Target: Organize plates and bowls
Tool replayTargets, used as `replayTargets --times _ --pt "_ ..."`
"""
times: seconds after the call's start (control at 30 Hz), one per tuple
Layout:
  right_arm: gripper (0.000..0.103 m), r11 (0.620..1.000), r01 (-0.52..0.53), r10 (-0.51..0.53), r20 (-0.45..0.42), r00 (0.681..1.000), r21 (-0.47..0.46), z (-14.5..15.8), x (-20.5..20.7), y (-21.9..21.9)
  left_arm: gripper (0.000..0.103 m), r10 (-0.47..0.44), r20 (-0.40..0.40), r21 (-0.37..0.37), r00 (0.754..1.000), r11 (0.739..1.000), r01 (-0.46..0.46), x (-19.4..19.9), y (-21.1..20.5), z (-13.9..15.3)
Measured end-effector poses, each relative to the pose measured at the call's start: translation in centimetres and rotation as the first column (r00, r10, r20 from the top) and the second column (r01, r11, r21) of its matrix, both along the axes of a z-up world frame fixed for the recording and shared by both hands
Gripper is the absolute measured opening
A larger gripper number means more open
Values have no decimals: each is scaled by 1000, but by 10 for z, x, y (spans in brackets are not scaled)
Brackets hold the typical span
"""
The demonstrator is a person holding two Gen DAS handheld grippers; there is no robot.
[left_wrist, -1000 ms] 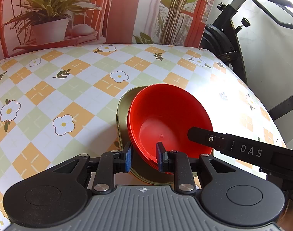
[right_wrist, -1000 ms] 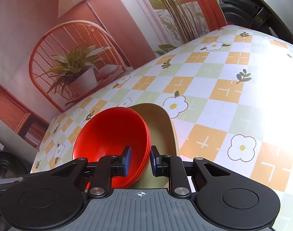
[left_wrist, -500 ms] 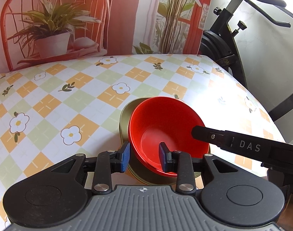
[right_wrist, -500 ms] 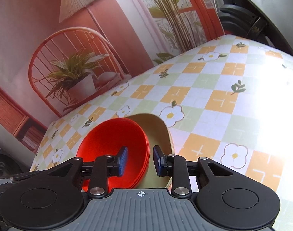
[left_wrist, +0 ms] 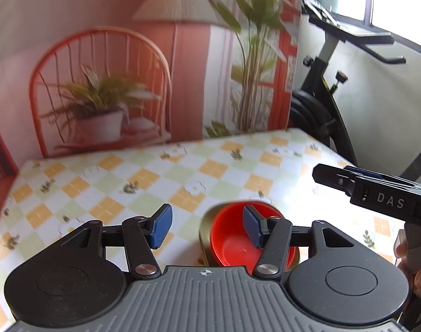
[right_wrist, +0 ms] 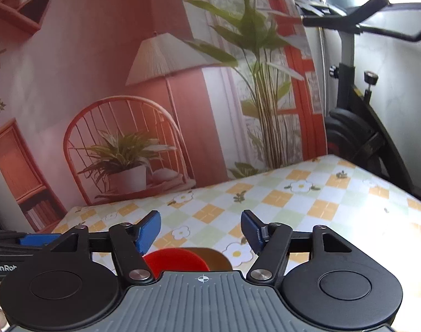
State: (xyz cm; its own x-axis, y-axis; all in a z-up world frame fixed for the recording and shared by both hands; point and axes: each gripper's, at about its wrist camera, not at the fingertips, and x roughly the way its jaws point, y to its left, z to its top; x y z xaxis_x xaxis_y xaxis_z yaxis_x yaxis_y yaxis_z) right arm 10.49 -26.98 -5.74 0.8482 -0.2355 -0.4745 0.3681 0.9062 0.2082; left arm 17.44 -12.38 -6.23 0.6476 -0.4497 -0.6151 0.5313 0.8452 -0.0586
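Both my tools are spread wide and empty: the left tool [left_wrist: 207, 228] and the right tool [right_wrist: 200, 231]. The red bowl [left_wrist: 232, 244] sits nested in the olive plate [left_wrist: 203, 232] on the tabletop [left_wrist: 210, 171], just below and ahead of my left tool. It looks like light, stiff, slick plastic, so I'd pinch the rim.
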Motion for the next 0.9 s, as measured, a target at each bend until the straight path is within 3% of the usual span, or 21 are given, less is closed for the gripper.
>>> replayTargets --times 0.13,0.2,0.3,0.57,0.9 --pt "82 999 -27 29 40 999 -46 28 -3 4 72 57 79 -18 995 998 -55 -10 15 29" --pt "99 997 -39 43 62 997 -61 40 -7 6 79 86 110 -31 990 996 -84 -16 21 42" --pt "102 995 -53 61 89 994 -89 58 -12 14 87 133 143 -56 981 990 -127 -25 33 60" --pt "103 985 -88 104 101 989 -148 90 -25 40 92 191 208 -117 959 979 -169 -56 62 97" --pt "103 987 -70 86 104 991 -143 113 -46 64 92 238 281 -64 930 971 -229 -93 79 119"
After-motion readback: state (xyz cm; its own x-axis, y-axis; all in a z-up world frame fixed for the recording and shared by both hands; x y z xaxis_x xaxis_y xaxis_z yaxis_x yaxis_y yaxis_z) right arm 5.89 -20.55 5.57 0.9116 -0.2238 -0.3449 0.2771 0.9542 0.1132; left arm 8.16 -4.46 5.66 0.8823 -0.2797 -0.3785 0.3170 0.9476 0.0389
